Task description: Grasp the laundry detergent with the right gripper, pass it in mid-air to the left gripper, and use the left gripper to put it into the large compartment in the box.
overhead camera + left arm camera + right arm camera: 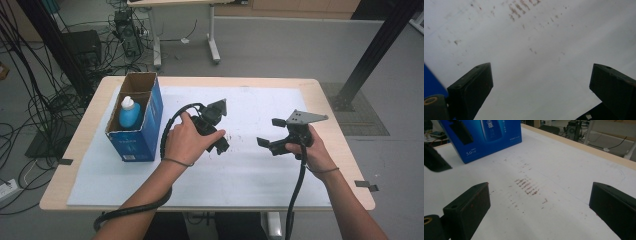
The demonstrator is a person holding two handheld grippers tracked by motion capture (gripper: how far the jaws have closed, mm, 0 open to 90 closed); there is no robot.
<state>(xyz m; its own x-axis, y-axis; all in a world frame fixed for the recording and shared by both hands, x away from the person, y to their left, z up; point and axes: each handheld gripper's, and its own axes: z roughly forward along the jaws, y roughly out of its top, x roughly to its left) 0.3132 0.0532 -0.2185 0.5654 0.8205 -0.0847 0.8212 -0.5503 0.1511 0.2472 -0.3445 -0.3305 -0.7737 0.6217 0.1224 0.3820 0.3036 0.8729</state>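
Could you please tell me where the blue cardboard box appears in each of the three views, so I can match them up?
High view: the blue box stands open at the table's left, a bottle inside, beside the left hand-held gripper.
Left gripper view: a blue sliver at the left edge, probably the box.
Right gripper view: its printed side sits at the top left.
Shared landmark: the reddish smudges on the white sheet.

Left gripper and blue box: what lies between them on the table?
Nothing but bare white sheet. In the high view the left gripper sits right of the blue box; the stretch between holds no objects, though the hand covers part of it.
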